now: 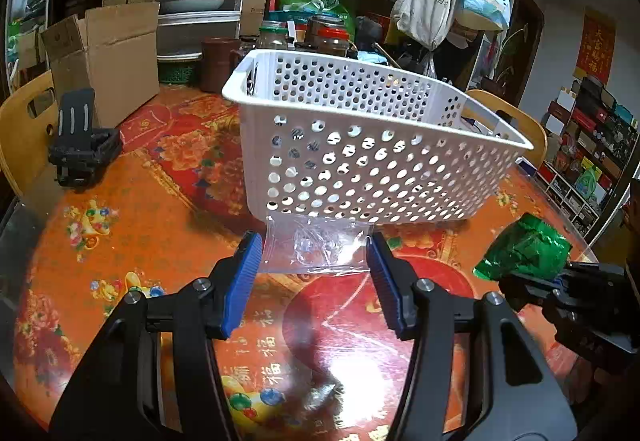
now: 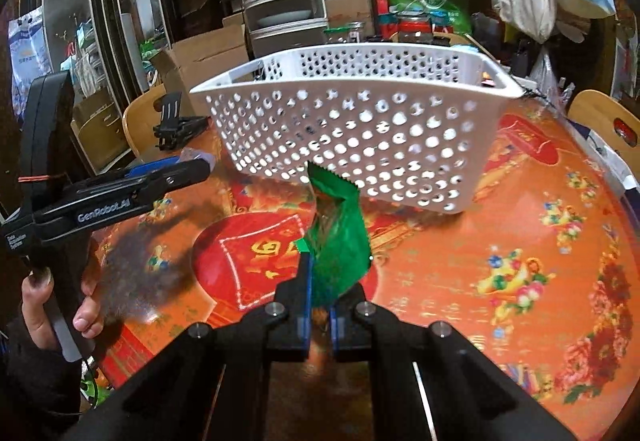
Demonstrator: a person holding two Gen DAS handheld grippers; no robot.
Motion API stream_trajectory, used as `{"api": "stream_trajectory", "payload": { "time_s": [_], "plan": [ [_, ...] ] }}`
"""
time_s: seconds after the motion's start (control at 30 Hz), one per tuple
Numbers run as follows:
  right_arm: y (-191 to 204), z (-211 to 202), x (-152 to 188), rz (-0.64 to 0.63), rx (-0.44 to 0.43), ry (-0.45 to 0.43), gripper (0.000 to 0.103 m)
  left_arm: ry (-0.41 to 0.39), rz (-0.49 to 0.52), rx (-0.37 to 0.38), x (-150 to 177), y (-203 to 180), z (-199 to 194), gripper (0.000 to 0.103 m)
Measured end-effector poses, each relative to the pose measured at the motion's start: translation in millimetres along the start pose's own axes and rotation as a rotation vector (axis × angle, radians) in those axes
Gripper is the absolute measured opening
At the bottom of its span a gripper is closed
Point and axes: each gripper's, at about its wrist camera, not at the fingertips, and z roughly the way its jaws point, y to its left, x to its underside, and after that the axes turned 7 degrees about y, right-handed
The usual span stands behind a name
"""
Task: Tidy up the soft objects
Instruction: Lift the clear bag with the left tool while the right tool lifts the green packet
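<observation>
Nearest the right wrist camera, the right gripper [image 2: 320,305] has its jaws clenched on a crinkled green foil packet [image 2: 340,237], which stands up out of the blue pads [image 2: 306,293] above the counter [image 2: 500,241]. The same packet shows at the right edge of the left wrist view [image 1: 524,247], held off the surface.

The left gripper [image 1: 314,255] hangs with its jaws released and wide apart, blue pads [image 1: 240,281] facing each other. Between their tips, a clear plastic bag [image 1: 316,247] lies flat on the counter's red and orange patterned cloth [image 1: 160,201], just in front of the basket; whether the pads touch it cannot be told. In the right wrist view a bare hand [image 2: 44,301] grips the left gripper's handle at the left edge.

Beyond both grippers, toward the middle of the counter, stands a white perforated plastic basket [image 1: 360,145], upright, its long side facing the cameras.

Farther back, near the counter's left edge, sits a black clamp stand [image 1: 80,145], with an open cardboard box [image 1: 108,65] behind it. Jars [image 1: 328,37] line the far edge.
</observation>
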Motion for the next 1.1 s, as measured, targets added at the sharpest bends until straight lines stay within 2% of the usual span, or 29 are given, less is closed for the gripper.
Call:
{"api": "stream_trajectory", "payload": {
  "time_s": [0.3, 0.6, 0.87, 1.1],
  "plan": [
    [-10, -30, -8, -0.006, 0.006, -0.057, 0.005, -0.052, 0.035, -0.025, -15, -16, -38, 0.052],
    [-18, -67, -35, -0.02, 0.036, -0.128, 0.005, -0.08, 0.047, -0.015, -39, -31, -64, 0.052],
    [-18, -87, -78, -0.054, 0.06, -0.156, 0.005, -0.08, 0.051, 0.021, -80, -45, -77, 0.052],
    [-21, -69, -127, -0.059, 0.05, -0.1, 0.005, -0.061, 0.07, 0.021, -130, -62, -66, 0.052]
  ]
}}
